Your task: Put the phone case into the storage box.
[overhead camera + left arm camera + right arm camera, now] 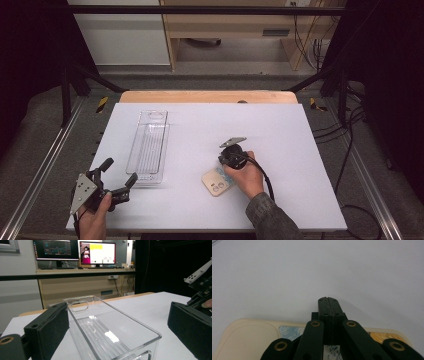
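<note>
A cream phone case (216, 182) with a blue and orange picture lies flat on the white table (285, 125), camera holes toward the front. My right gripper (227, 162) points down over the case's far end. In the right gripper view its jaws (328, 300) are pressed together, tips past the edge of the case (249, 337), with nothing visible between them. A long clear plastic bin (148, 147) stands empty left of centre. My left gripper (120, 171) is held wide open at the bin's near end, and the bin (135, 322) lies ahead between its fingers (47, 325).
Metal rails run along both sides of the table, with cables on the floor to the right. A wooden strip edges the far side. Beyond it stand a wooden desk and monitors (97, 252). The right gripper's grey plate (197, 273) shows at the right of the left gripper view.
</note>
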The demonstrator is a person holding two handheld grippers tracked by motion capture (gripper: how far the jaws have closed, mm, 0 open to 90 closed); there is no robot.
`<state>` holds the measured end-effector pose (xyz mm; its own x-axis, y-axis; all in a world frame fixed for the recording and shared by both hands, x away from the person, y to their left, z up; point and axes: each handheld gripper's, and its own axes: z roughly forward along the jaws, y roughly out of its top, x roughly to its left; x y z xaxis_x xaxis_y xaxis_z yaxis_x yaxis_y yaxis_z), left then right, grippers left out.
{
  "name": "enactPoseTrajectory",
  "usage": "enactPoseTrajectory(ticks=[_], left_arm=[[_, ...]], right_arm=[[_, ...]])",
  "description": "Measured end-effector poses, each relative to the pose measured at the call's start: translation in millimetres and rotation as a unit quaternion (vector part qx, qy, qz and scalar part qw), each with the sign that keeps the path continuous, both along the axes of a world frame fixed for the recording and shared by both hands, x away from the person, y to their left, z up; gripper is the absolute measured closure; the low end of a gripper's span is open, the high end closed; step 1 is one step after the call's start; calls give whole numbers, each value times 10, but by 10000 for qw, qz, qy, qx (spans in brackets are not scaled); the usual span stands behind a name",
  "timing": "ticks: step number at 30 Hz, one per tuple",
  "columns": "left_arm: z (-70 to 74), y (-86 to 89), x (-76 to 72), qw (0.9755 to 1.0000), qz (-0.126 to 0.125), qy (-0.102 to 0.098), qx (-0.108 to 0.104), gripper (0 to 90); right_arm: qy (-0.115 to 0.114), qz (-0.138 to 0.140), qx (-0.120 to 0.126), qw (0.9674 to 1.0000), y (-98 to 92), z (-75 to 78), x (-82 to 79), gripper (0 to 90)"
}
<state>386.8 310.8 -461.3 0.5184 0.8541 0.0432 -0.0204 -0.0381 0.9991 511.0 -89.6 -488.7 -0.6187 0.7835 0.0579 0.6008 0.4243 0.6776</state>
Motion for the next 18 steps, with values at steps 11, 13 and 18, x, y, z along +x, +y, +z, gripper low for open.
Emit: enactPoseTrajectory(ticks=[11, 13, 18], left_arm=[[-8, -7, 3, 10000, -13, 19, 25, 33], [-9, -9, 4, 10000, -16, 21, 22, 33], [-6, -20, 1, 10000, -27, 20, 49, 33]], right_arm=[[21, -242, 7, 9997, -144, -31, 121, 900], [25, -240, -3, 9997, -148, -29, 121, 900], [49, -240, -70, 9997, -177, -20, 87, 900]])
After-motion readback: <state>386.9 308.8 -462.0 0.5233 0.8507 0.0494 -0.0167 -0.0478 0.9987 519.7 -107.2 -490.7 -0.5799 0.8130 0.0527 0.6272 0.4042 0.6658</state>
